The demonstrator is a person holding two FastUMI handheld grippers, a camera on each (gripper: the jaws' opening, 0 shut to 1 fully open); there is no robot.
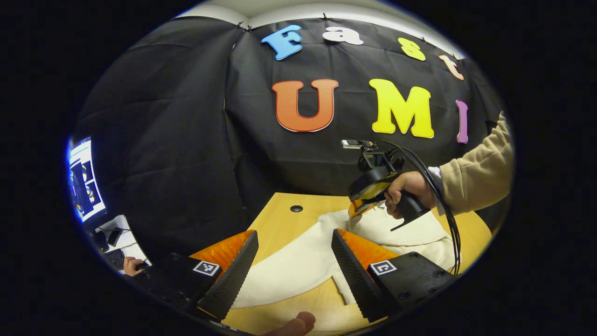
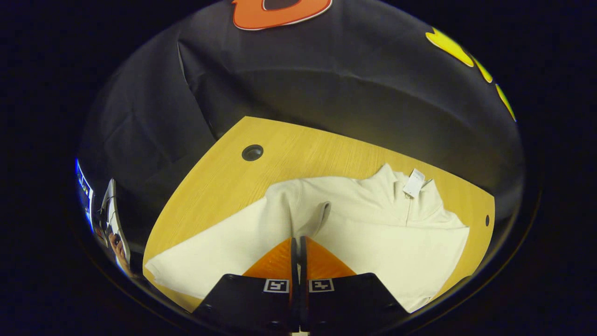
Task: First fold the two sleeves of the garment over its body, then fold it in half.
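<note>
A cream long-sleeved garment [image 2: 382, 233] lies flat on the wooden table [image 2: 219, 186], collar and white tag [image 2: 414, 183] toward the far side. One sleeve [image 2: 210, 252] stretches out to the lower left. My right gripper [image 2: 297, 240] is shut, and a raised ridge of the garment's cloth [image 2: 317, 214] runs up into its closed tips. In the left gripper view that gripper [image 1: 361, 210], held by a hand [image 1: 408, 186], presses down on the garment [image 1: 298, 261]. My left gripper [image 1: 295, 233] hovers open just above the outstretched sleeve, with nothing between its fingers.
A round cable hole [image 2: 252, 152] sits in the table beyond the garment, and a smaller hole [image 2: 486, 220] lies near the right edge. A monitor [image 1: 84, 179] and a person's hand at a keyboard [image 1: 131, 265] are off to the left. Black cables [image 1: 443, 205] trail from the right gripper.
</note>
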